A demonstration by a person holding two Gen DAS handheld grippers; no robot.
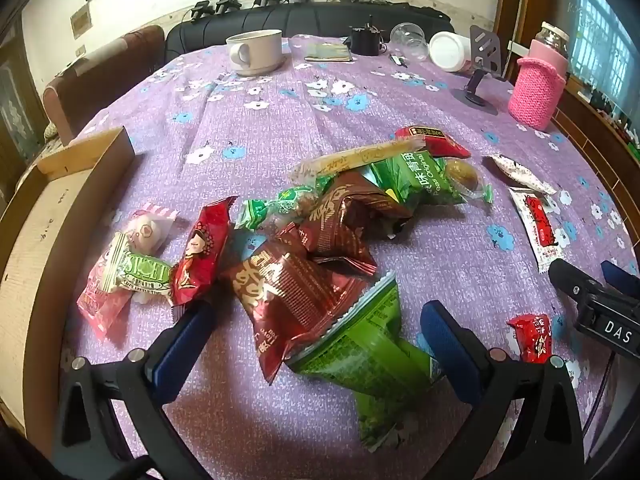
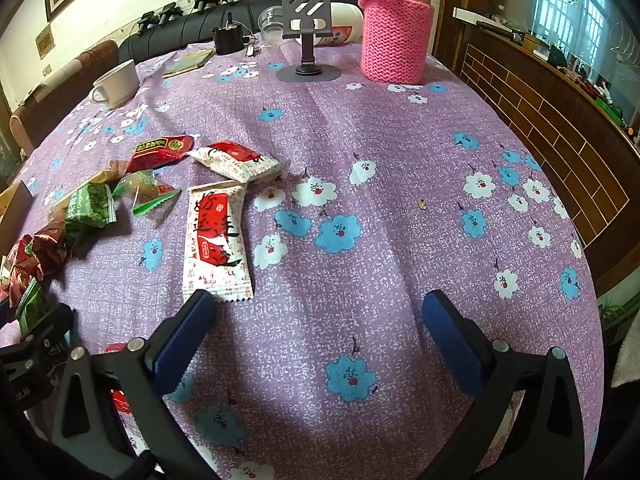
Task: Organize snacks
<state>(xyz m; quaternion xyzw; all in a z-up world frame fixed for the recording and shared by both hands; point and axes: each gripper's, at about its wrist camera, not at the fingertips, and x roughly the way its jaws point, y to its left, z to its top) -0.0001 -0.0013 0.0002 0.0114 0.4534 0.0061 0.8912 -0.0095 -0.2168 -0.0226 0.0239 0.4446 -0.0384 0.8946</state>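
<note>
A heap of snack packets lies on the purple flowered tablecloth (image 1: 280,120). In the left wrist view my left gripper (image 1: 316,316) stands open above a dark red packet (image 1: 292,292) and a green packet (image 1: 372,356), touching neither. Pink and red sweets (image 1: 160,264) lie to its left beside a cardboard box (image 1: 52,216). My right gripper (image 2: 316,308) is open over bare cloth. A white-and-red packet (image 2: 216,240) lies just past its left finger (image 2: 180,344). Another white-and-red packet (image 2: 240,164) and a red one (image 2: 160,152) lie farther off.
At the table's far side stand a white cup (image 1: 256,50), a phone stand (image 2: 306,28), a pink knitted jar cover (image 2: 396,36) and a black pot (image 1: 365,42). A small red packet (image 1: 534,336) lies near the right gripper's body (image 1: 600,304). A brick-patterned counter (image 2: 560,120) runs along the right.
</note>
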